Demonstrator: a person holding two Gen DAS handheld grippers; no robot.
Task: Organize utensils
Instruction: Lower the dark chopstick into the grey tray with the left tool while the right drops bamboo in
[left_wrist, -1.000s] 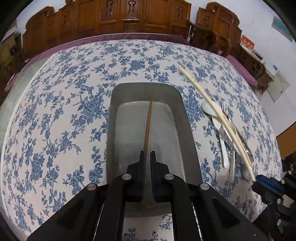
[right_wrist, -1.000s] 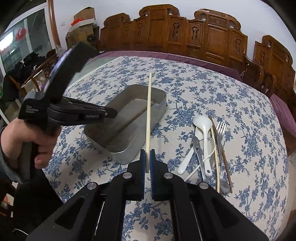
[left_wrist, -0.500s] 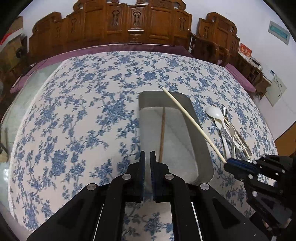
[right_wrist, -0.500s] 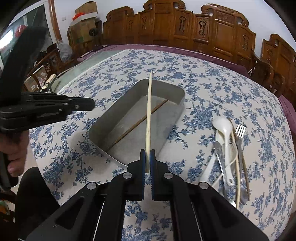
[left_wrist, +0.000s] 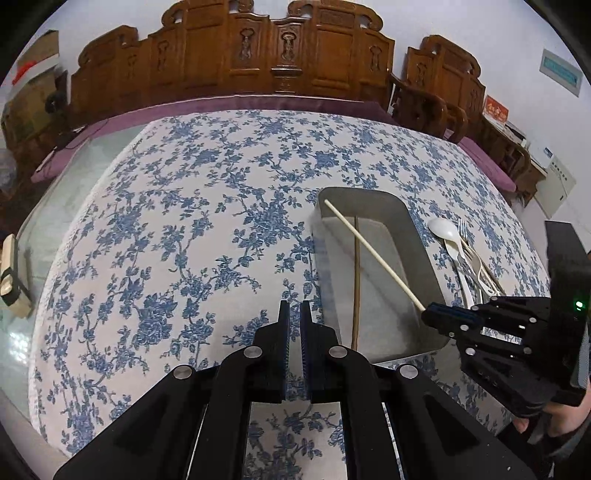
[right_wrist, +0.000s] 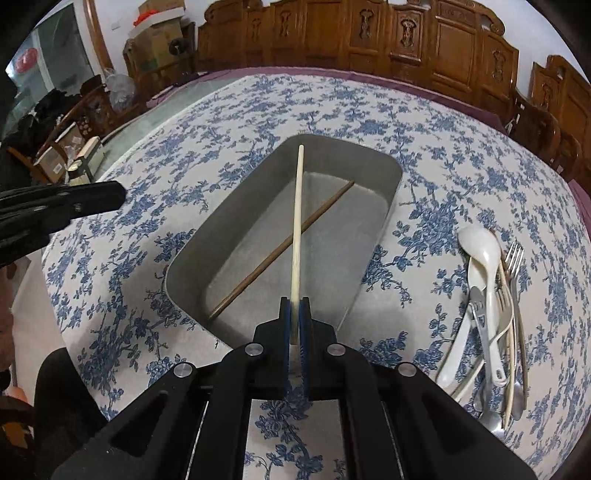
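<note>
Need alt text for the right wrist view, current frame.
The right gripper is shut on a pale chopstick that reaches forward over a metal tray holding a dark chopstick. A white spoon, a fork and other utensils lie piled to the right on the floral tablecloth; the left gripper enters from the left.

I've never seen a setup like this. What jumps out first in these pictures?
First, the pale chopstick pinched in the right gripper, slanting out over a grey metal tray in the middle of the blue-flowered tablecloth. A dark chopstick already lies on the tray's floor. To the tray's right sits a pile of cutlery with a white spoon and a fork, while the left gripper hangs shut and empty left of the tray.
</note>
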